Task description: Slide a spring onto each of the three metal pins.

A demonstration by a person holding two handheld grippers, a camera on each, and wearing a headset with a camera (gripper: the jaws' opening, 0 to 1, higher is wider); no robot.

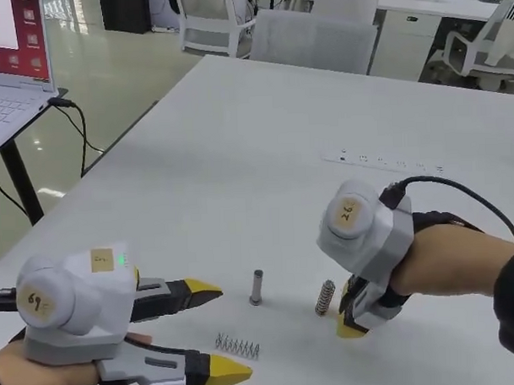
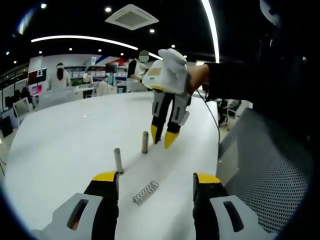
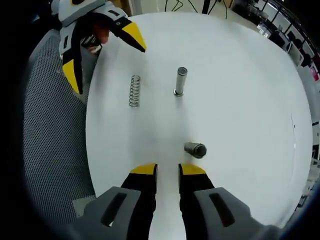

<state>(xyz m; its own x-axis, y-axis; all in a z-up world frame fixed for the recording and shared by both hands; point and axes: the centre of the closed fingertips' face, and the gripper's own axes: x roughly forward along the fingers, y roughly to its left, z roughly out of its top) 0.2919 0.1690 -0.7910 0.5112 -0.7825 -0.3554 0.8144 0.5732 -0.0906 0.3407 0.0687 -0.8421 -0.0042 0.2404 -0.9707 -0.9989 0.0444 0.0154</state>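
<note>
Short grey metal pin [image 1: 257,288] with a wider foot: upright and bare on the white bench [image 1: 239,159]. Second metal pin [image 3: 199,149], sleeved in a grey coil spring [image 1: 326,297]: also upright, to the right of the first and apart from it, just beside the tips of my right claw [image 1: 349,323]. Loose thin wire spring [image 1: 238,347]: flat on its side on the bench, near the bare pin without touching it, just ahead of my left claw [image 1: 224,330].

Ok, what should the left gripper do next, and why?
Probably close the left gripper on the loose spring: it lies flat between the open fingers, the bare pin stands just beyond, and the other pin already wears a spring.
</note>
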